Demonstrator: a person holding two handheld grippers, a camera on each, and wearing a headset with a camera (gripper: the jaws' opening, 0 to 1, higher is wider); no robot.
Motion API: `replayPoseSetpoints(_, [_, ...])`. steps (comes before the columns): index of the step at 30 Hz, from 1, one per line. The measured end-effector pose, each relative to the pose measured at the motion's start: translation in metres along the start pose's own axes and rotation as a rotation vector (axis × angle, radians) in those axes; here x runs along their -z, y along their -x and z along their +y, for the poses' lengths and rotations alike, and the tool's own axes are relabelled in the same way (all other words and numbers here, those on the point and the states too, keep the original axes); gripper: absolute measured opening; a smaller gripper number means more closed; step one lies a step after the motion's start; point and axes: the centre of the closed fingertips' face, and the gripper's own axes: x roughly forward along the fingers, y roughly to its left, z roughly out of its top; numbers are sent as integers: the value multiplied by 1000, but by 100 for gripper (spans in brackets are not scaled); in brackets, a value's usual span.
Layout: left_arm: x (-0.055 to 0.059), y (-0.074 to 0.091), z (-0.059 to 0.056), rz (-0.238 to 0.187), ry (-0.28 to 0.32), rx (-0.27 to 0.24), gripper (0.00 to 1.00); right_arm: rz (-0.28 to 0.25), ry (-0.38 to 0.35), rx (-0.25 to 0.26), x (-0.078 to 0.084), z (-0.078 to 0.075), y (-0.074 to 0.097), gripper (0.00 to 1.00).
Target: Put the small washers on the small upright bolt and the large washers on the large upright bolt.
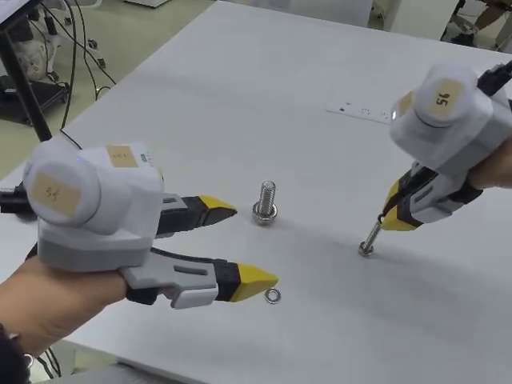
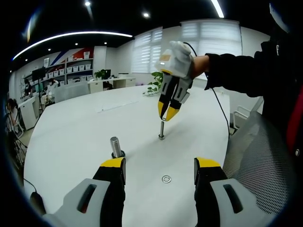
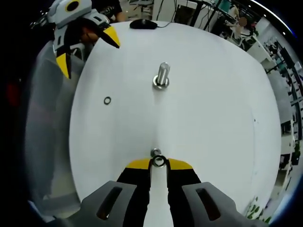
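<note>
Right gripper (image 3: 158, 164), clamped on a small washer (image 3: 158, 161), hangs just above the small bolt (image 1: 370, 238); left gripper (image 2: 160, 166), jaws apart, faces a loose washer (image 2: 166, 179) just ahead; large bolt (image 1: 266, 200) seemingly wears some already

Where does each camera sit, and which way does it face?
Head view: headset, facing forward and down at the white table; left gripper, right gripper and a hand show.
Left gripper view: rides the left gripper, facing along its open jaws at the right gripper and a dark sleeve.
Right gripper view: rides the right gripper, facing down onto the thin upright steel bolt, jaws shut on a small steel washer.
Shared: all three show the thick threaded steel bolt and a loose small ring washer.
</note>
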Motion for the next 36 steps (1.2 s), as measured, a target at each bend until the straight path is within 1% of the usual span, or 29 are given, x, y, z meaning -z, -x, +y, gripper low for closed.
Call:
replayPoseSetpoints(4, [1,0,0,3,0,-1,57,-1,1,-6,-2,0,-1,13])
replayPoseSetpoints(24, [2,1,0,4,2,-2,57,28,8,-31,0,3,-11,13])
replayPoseSetpoints(28, [2,2,0,4,3,-4,57,33,9,-35,-2,4,-15,13])
replayPoseSetpoints(36, [3,3,0,6,3,-6,57,38,3,-52,1,8,-30,13])
